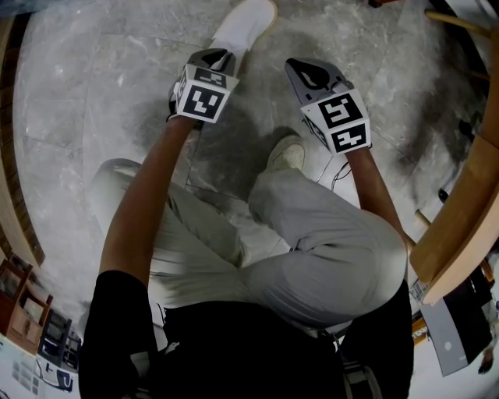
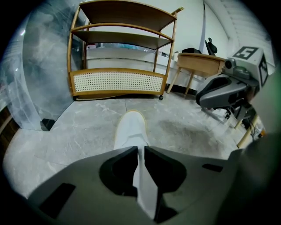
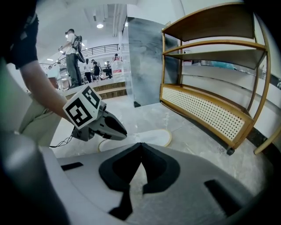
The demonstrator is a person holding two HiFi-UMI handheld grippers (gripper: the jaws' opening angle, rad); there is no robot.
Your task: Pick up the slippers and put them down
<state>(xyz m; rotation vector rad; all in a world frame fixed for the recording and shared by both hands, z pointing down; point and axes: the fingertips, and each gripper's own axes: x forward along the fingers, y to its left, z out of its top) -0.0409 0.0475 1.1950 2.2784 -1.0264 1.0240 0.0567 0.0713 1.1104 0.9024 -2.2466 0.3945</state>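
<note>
One white slipper [image 1: 245, 23] with a tan sole edge lies flat on the grey marble floor, toe pointing away from me. In the left gripper view the slipper [image 2: 130, 129] runs back between the jaws, and my left gripper [image 2: 140, 149] is shut on its thin heel end. The head view shows the left gripper [image 1: 221, 56] at the slipper's near end. My right gripper [image 1: 300, 66] hovers to the right of it, apart from the slipper. Its jaw tips meet with nothing between them [image 3: 141, 145]. The right gripper view shows the slipper [image 3: 151, 137] beyond the left gripper [image 3: 112, 127].
A wooden shelf rack [image 2: 118, 81] with a cane front panel stands beyond the slipper. A wooden desk [image 2: 202, 63] is at the right, and wooden furniture [image 1: 460, 226] is close on my right. My crouched knee and shoe [image 1: 287, 153] are below the grippers. People [image 3: 72, 52] stand far off.
</note>
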